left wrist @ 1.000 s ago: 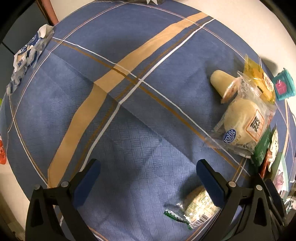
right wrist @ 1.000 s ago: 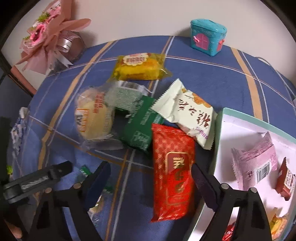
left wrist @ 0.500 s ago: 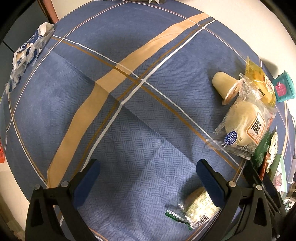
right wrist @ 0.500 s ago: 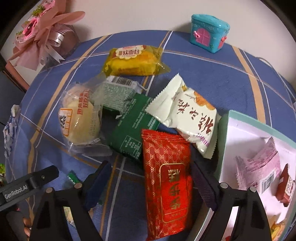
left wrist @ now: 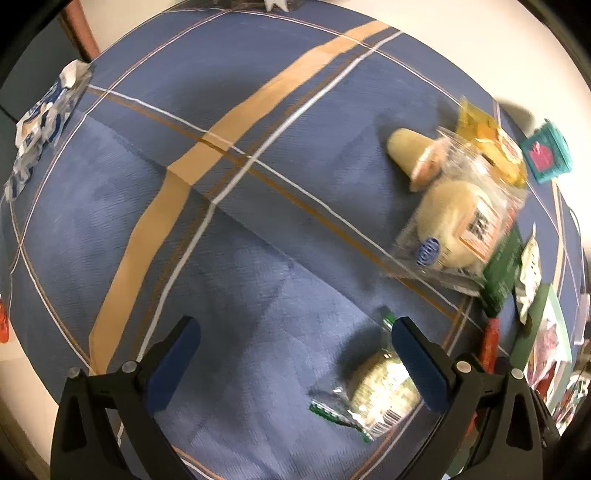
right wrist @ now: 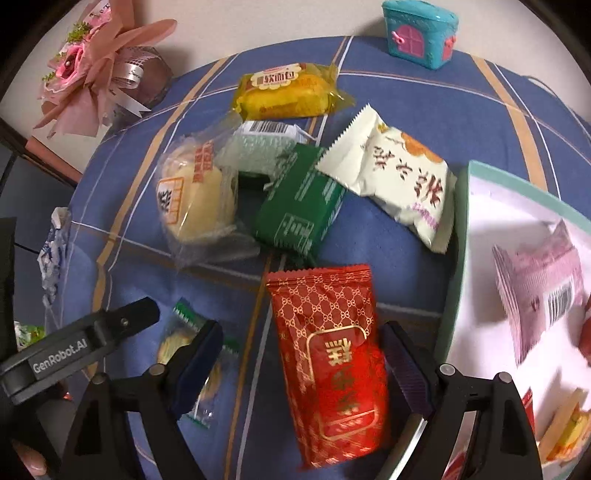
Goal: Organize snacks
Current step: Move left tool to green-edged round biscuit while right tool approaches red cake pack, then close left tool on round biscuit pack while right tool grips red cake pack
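Red foil packet (right wrist: 328, 354) is being straddled by the spread right gripper (right wrist: 301, 369), nothing pinched; slick wrapper risks being squeezed out toward the box (right wrist: 460, 236) rim.

Left wrist fisheye looks straight down on the blue checked cloth (left wrist: 236, 229) of the desk, fairly near. Right wrist fisheye tilts steeply down, close over the snack pile. Both views share the clear-wrapped bun (left wrist: 454, 229) (right wrist: 195, 195), the teal toy house (left wrist: 546, 155) (right wrist: 419, 31) and the small green-ended packet (left wrist: 373, 398) (right wrist: 188, 354).
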`<act>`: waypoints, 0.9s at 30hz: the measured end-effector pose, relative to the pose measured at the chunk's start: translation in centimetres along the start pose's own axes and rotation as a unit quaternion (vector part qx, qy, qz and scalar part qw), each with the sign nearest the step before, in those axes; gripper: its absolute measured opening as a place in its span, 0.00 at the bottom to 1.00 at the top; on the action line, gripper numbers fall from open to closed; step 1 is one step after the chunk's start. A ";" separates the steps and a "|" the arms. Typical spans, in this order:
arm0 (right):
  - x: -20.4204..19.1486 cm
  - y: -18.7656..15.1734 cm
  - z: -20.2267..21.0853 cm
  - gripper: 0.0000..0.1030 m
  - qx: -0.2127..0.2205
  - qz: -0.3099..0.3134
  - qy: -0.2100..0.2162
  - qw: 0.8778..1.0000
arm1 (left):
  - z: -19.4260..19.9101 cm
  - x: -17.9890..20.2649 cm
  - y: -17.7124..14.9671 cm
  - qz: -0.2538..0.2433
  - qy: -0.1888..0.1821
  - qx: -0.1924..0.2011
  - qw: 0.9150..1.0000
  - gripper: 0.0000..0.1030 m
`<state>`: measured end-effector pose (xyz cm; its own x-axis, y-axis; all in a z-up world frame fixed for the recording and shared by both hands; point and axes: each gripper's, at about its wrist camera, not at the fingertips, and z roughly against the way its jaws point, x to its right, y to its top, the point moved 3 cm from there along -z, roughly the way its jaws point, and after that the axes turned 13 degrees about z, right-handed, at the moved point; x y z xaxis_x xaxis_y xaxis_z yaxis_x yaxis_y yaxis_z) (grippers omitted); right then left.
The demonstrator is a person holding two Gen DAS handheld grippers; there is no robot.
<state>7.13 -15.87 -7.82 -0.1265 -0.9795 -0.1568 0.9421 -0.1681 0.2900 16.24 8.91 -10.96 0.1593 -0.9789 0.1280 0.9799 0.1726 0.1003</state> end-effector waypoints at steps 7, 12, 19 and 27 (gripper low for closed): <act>0.0 -1.5 0.7 0.72 -0.007 0.002 -0.010 1.000 | 0.5 1.4 -1.6 -0.024 -0.009 -0.013 1.000 1.00; -0.6 -2.2 0.8 0.67 -0.015 0.012 -0.027 0.999 | 0.3 3.5 -3.9 -0.041 -0.021 -0.026 0.999 1.00; -1.6 -3.7 0.2 0.67 -0.041 0.038 -0.054 0.997 | -1.1 5.7 -7.3 -0.081 -0.010 -0.032 0.996 1.00; -2.8 -5.9 0.4 0.66 -0.054 0.059 -0.071 0.994 | -1.5 8.3 -10.3 -0.120 -0.003 -0.034 0.992 1.00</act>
<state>1.76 -12.22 -8.71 -0.0483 -0.9988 0.0096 0.9799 -0.0455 0.1940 7.60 -1.14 -12.38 -0.0802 -0.9901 0.1150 0.9954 -0.0734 0.0619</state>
